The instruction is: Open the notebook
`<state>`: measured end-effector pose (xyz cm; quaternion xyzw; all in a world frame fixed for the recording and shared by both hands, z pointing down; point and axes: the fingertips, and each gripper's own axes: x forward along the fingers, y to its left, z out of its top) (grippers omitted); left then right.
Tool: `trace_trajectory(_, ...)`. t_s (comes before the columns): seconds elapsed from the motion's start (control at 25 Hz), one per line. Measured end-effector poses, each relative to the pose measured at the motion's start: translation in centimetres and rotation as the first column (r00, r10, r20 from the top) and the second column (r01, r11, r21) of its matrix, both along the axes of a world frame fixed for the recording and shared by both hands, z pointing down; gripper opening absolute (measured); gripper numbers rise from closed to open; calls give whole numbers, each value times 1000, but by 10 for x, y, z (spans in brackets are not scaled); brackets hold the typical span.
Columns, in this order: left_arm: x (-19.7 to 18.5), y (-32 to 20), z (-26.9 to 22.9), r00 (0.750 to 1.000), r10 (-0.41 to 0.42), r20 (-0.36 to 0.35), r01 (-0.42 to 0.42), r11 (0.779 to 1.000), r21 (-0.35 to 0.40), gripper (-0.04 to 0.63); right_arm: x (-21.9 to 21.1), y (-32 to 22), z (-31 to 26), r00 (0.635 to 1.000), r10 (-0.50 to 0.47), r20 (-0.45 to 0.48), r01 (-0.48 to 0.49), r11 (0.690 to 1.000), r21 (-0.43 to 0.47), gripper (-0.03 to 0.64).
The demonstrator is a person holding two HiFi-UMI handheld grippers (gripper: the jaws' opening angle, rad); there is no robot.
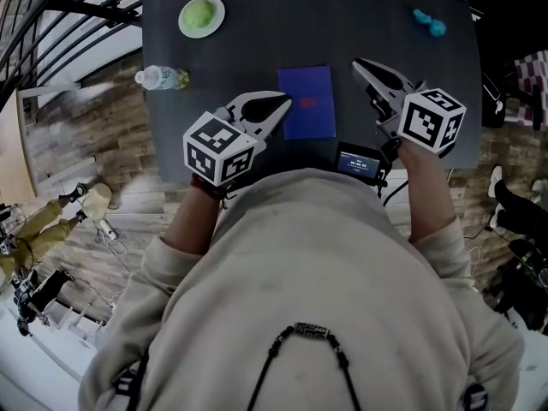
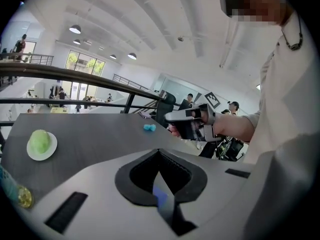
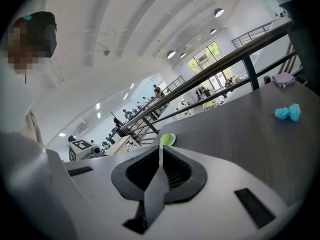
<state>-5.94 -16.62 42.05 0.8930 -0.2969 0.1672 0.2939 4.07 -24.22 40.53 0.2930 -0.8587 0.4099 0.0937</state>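
Note:
A closed blue notebook [image 1: 306, 101] lies flat on the dark table [image 1: 342, 15], near its front edge. My left gripper [image 1: 288, 103] is shut and empty, and its tips hang over the notebook's left edge. I cannot tell whether they touch it. In the left gripper view [image 2: 159, 151] the jaws meet in a line, and a sliver of the blue notebook [image 2: 160, 200] shows behind them. My right gripper [image 1: 356, 62] is to the right of the notebook, apart from it. It is shut with nothing held, as the right gripper view [image 3: 160, 146] shows.
A green thing on a white plate [image 1: 201, 15] sits at the back left. A water bottle [image 1: 161, 78] lies at the left edge. A teal object [image 1: 430, 22] is at the back right. A small screen device [image 1: 360, 163] sits at the front edge.

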Motion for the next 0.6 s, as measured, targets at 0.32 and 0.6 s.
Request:
trace_trajectory(0.32, 1, -6, 35, 995, 51, 89, -48, 998, -39, 6, 0, -8, 38, 998, -41, -38, 39, 998, -46, 78)
trace_trajectory(0.6, 4, -10, 66, 980, 101, 170, -93, 994, -54, 6, -5, -2, 87, 991, -101, -86, 88, 985, -147, 107)
